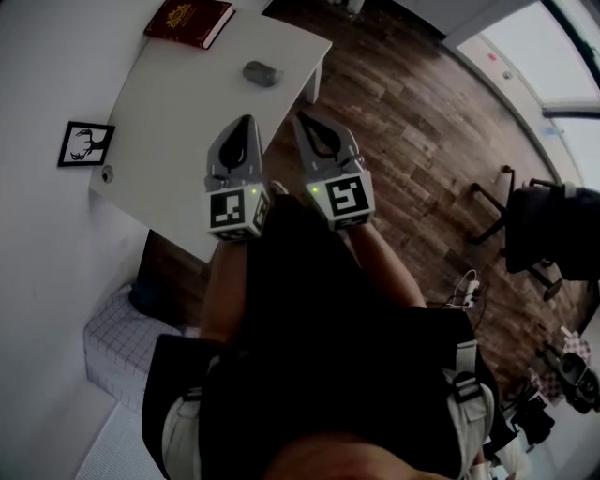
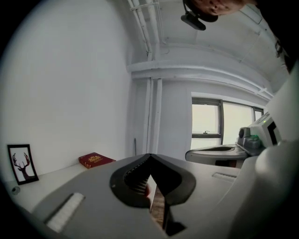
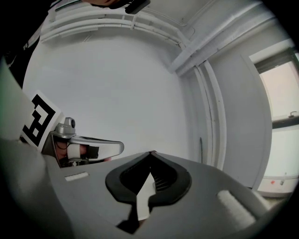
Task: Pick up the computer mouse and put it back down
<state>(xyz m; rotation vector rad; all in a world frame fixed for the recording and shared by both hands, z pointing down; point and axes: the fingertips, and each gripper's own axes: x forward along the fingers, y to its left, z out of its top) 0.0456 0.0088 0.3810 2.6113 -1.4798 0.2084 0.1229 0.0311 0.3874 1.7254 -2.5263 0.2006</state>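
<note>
- The red book (image 1: 188, 21) is lying at the far end of the white table (image 1: 178, 131). Its cover is showing a gold emblem and gold lettering, too small to read.
- Each gripper is carrying a marker cube (image 1: 234, 208) with a black-and-white square pattern and no words on it.
- A framed picture (image 1: 85, 144) of a black stag's-head silhouette is standing on the table's left side, by the wall (image 1: 37, 75).
- The person is holding the left gripper (image 1: 247, 122) and the right gripper (image 1: 302, 118) side by side and close together, both pointing nearly level toward the table.
- Both pairs of jaws are sitting together, tips meeting, with nothing between them.
- The computer mouse (image 1: 262, 73) is resting on the table beyond both grippers. It is apart from them, between their tips and the book.
</note>
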